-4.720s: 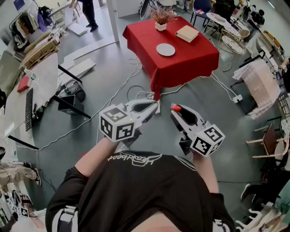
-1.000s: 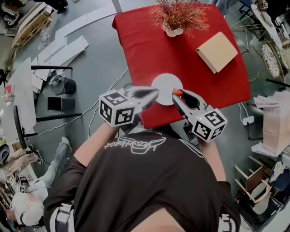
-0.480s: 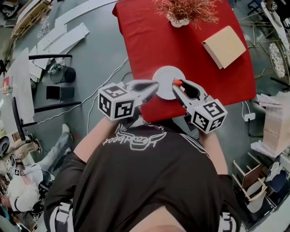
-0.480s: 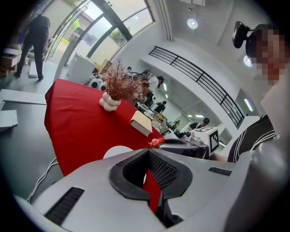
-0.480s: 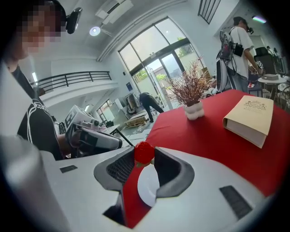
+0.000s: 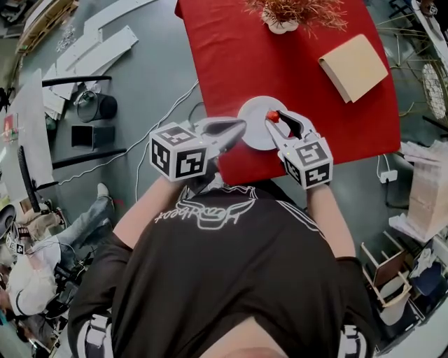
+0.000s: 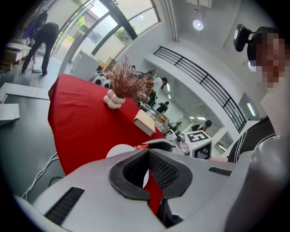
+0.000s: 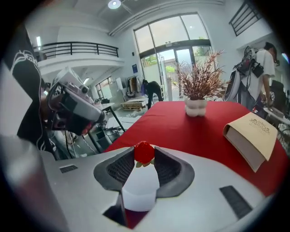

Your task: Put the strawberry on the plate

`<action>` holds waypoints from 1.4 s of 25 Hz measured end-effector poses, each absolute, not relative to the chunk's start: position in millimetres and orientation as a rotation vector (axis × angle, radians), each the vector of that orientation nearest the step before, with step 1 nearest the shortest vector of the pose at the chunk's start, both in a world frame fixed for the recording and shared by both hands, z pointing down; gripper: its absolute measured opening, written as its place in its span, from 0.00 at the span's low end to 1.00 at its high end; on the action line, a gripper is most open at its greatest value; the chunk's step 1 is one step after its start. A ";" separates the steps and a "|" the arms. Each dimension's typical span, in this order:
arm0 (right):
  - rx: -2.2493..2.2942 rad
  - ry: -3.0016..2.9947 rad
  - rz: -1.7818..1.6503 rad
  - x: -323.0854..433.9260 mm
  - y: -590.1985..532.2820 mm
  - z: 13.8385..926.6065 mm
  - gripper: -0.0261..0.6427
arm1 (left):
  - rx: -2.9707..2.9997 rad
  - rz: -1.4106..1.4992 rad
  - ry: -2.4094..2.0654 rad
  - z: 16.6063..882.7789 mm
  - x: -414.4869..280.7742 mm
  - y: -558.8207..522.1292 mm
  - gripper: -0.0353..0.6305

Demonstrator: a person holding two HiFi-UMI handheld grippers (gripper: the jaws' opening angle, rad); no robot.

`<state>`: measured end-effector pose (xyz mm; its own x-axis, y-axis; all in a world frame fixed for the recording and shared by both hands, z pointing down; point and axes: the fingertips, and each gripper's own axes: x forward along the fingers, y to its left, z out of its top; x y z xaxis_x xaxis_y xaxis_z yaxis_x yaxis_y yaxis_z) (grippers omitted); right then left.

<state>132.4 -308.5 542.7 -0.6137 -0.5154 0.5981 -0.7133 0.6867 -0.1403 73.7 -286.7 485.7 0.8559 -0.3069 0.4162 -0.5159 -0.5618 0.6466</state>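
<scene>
A small red strawberry (image 8: pixel 144 152) is pinched between the tips of my right gripper (image 8: pixel 144 155), which is shut on it. In the head view the strawberry (image 6: pixel 272 117) hangs over the right part of the round white plate (image 6: pixel 252 115), with my right gripper (image 6: pixel 273 121) reaching in from the table's near edge. The plate (image 8: pixel 140 186) shows white through the right jaws. My left gripper (image 6: pixel 241 126) hovers at the plate's left rim, its tips together with nothing between them. In the left gripper view the left gripper (image 7: pixel 148 151) points over the plate (image 7: pixel 118 151).
The plate lies near the front edge of a red-clothed table (image 6: pixel 294 77). A tan book (image 6: pixel 353 66) lies at the right, and a white vase of dried twigs (image 6: pixel 283 19) stands at the far end. Cables, boards and a seated person (image 6: pixel 38 262) are on the floor at left.
I have walked up from well back on the floor to the table's near edge. In the last second my right gripper carried the strawberry further over the plate. The left gripper stayed at the rim.
</scene>
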 end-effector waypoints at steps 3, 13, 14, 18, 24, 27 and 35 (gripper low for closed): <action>0.895 -2.307 0.418 129.7 -311.4 559.9 0.23 | 2.203 0.327 -0.595 487.2 73.2 -289.9 0.06; 0.820 -2.218 0.381 124.5 -317.7 592.5 0.23 | 2.168 0.336 -0.603 498.2 67.6 -290.2 0.06; 0.816 -2.217 0.390 124.5 -318.2 593.4 0.23 | 2.167 0.336 -0.606 498.2 67.1 -290.6 0.06; 0.805 -2.197 0.394 124.8 -318.4 596.5 0.23 | 2.170 0.328 -0.613 495.5 65.8 -291.6 0.06; 0.765 -2.133 0.346 125.9 -315.0 604.8 0.23 | 2.151 0.307 -0.607 497.0 62.0 -290.1 0.06; 0.750 -2.124 0.349 125.2 -314.7 605.7 0.23 | 2.142 0.293 -0.615 496.7 57.7 -289.8 0.06; 0.756 -2.114 0.383 128.4 -316.5 607.2 0.25 | 2.132 0.272 -0.630 496.8 50.3 -287.5 0.06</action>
<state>128.4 -316.5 607.2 -0.4678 -0.3806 0.7977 -0.6360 0.7717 -0.0049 50.3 -287.5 496.8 0.8476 -0.3387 0.4084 -0.5295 -0.4916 0.6913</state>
